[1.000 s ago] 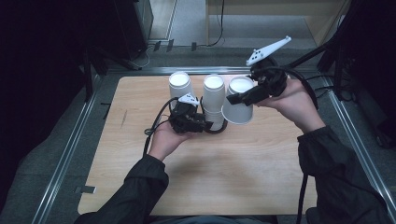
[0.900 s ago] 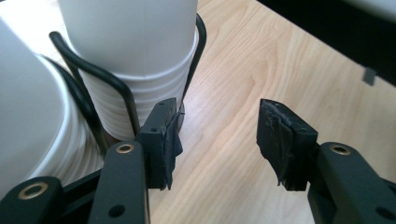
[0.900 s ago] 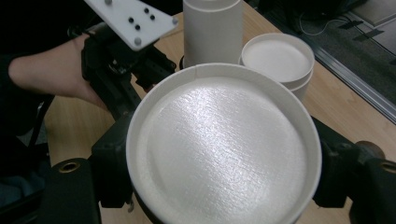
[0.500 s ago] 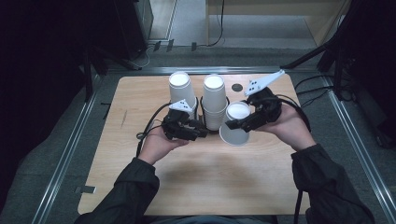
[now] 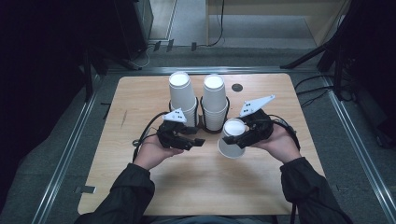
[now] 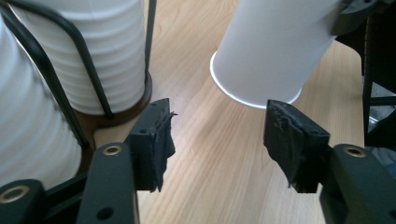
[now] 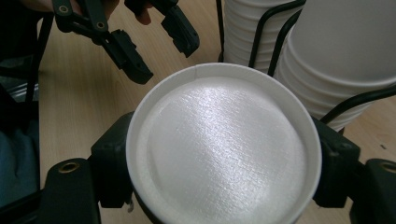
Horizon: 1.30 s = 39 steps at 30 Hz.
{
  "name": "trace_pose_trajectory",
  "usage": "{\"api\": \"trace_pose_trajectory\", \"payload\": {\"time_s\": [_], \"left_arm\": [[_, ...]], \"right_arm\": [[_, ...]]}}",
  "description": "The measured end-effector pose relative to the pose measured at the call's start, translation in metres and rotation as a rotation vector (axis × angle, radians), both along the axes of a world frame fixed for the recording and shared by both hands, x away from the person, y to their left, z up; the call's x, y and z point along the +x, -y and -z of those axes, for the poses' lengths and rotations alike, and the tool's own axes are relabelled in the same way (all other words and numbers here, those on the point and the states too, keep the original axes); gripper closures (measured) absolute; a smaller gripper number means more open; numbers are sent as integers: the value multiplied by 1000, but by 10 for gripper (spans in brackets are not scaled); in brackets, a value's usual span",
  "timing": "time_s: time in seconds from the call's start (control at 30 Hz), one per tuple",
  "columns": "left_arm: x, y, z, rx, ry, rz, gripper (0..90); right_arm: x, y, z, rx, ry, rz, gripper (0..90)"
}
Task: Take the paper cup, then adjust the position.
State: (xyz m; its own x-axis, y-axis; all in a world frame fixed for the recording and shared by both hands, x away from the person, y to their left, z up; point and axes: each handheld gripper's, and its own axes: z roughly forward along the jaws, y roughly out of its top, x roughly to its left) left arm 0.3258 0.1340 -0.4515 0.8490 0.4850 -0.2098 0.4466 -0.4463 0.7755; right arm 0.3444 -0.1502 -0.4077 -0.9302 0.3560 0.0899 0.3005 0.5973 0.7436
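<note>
My right gripper (image 5: 242, 138) is shut on a single white paper cup (image 5: 232, 138), upside down and tilted, its mouth low over the table. In the right gripper view the cup's base (image 7: 222, 149) sits between the jaws. My left gripper (image 5: 194, 138) stands open and holds nothing, just left of that cup; in the left gripper view the cup (image 6: 275, 46) hangs ahead of the open gripper (image 6: 217, 137). Behind both stand two stacks of upside-down white cups (image 5: 181, 95) (image 5: 214, 100) in a black wire holder (image 5: 201, 116).
The wooden table (image 5: 140, 93) has bare room to the left, right and front. A small dark round spot (image 5: 237, 87) lies near its far edge. Metal rails and cables run along the floor around the table.
My right gripper has carried the cup down and toward the person, away from the stacks. The left gripper has drawn back a little toward the front.
</note>
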Motion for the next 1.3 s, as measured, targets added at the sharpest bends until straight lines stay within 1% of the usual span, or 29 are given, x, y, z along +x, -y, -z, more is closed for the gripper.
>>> {"api": "trace_pose_trajectory", "payload": {"time_s": [0.07, 0.13, 0.17, 0.2, 0.23, 0.27, 0.3, 0.33, 0.37, 0.43, 0.47, 0.5, 0.57, 0.6, 0.63, 0.67, 0.7, 0.73, 0.77, 0.8, 0.87, 0.9, 0.93, 1.03, 1.1, 1.13, 1.23, 1.3], "left_arm": [[-1, -1, 4, 7, 9, 13, 368], [-1, -2, 6, 19, 5, 29, 333], [-1, -2, 6, 19, 5, 29, 310], [-1, -2, 6, 24, 4, 28, 310], [-1, -2, 7, 27, 1, 35, 287], [-2, -2, 9, 26, -2, 42, 279], [-1, -3, 10, 23, -16, 65, 282], [-2, -4, 11, 8, -29, 88, 282], [-3, -5, 13, 2, -33, 97, 282], [-4, -6, 16, 6, -42, 107, 280], [-4, -5, 17, 14, -45, 102, 264], [-4, -5, 18, 28, -38, 99, 264], [-4, -5, 19, 33, -37, 99, 237], [-3, -5, 22, 22, -45, 109, 229], [-3, -5, 22, 22, -45, 109, 214], [-2, -6, 24, 30, -49, 130, 191], [-2, -6, 24, 30, -49, 130, 177], [-3, -8, 25, 38, -35, 137, 162], [-3, -8, 25, 38, -35, 137, 138], [-4, -9, 24, 34, -24, 130, 128], [-4, -9, 24, 25, -21, 132, 123], [-4, -9, 24, 15, -21, 130, 100], [-4, -8, 24, 19, -13, 121, 96], [-3, -6, 26, 28, -14, 122, 96], [-4, -3, 28, 43, -16, 121, 96], [-4, -2, 28, 52, -14, 129, 96], [-5, 2, 30, 48, -11, 134, 96], [-5, 4, 31, 27, -29, 150, 95]], "right_arm": [[0, 0, 7, 8, -9, -5, 246], [-1, -2, 14, 13, -18, -16, 245], [-1, -2, 14, 13, -18, -16, 245], [-1, -3, 16, 17, -16, -19, 245], [-1, -4, 18, 21, -20, -24, 246], [-1, -5, 20, 21, -25, -28, 245], [-1, -5, 23, 19, -26, -30, 245], [-1, -5, 25, 19, -30, -36, 246], [-1, -5, 28, 24, -27, -43, 246], [0, -5, 32, 24, -34, -44, 246], [0, -4, 35, 36, -49, -47, 246], [0, -4, 35, 36, -49, -47, 246], [1, -5, 39, 33, -61, -47, 246], [2, -6, 41, 35, -55, -48, 245], [2, -6, 41, 35, -55, -48, 245], [3, -7, 44, 36, -63, -50, 245], [3, -7, 44, 36, -63, -50, 245], [4, -8, 46, 38, -73, -51, 246], [4, -8, 46, 38, -73, -51, 246], [4, -10, 48, 35, -67, -62, 246], [4, -11, 48, 37, -71, -61, 245], [5, -11, 49, 42, -73, -62, 246], [5, -13, 49, 52, -78, -71, 245], [5, -13, 48, 58, -76, -77, 245], [4, -14, 47, 66, -74, -80, 246], [4, -14, 46, 75, -74, -82, 245], [4, -15, 43, 88, -77, -80, 246], [3, -18, 39, 94, -67, -91, 246]]}}
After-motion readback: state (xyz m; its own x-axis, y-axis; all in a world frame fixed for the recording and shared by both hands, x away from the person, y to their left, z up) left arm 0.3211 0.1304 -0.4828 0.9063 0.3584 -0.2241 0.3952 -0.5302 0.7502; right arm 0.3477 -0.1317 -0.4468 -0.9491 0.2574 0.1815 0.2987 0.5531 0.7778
